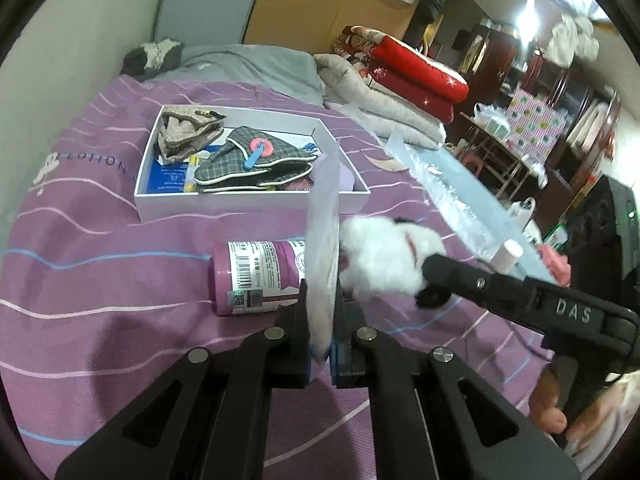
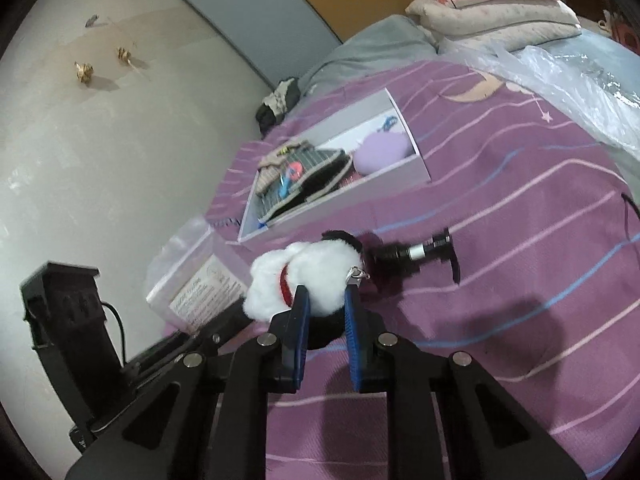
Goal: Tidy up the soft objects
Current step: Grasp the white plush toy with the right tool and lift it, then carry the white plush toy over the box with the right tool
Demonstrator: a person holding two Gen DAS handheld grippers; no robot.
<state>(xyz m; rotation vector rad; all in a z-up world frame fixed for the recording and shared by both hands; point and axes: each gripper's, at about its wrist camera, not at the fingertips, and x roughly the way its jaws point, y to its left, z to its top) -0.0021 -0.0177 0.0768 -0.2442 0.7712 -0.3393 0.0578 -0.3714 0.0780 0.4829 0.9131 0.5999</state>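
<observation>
A white plush toy (image 2: 316, 272) with black patches and a red collar hangs just above the purple striped bedcover (image 1: 120, 280). My right gripper (image 2: 326, 296) is shut on it, blue pads pressing into its lower body. In the left wrist view the toy (image 1: 384, 260) sits at the tip of the right gripper (image 1: 430, 276). My left gripper (image 1: 322, 292) is shut on the edge of a clear plastic bag (image 1: 320, 240), which stands up just left of the toy. The bag (image 2: 200, 276) also shows in the right wrist view.
A white open box (image 1: 256, 204) behind holds plaid cloth items (image 1: 256, 156) and a lilac pad (image 2: 382, 152). A purple bottle (image 1: 256, 276) lies by the bag, and a black torch-like object (image 2: 416, 256) lies beyond the toy. Crumpled clear plastic (image 1: 452, 192) and stacked pillows (image 1: 416, 80) are on the right.
</observation>
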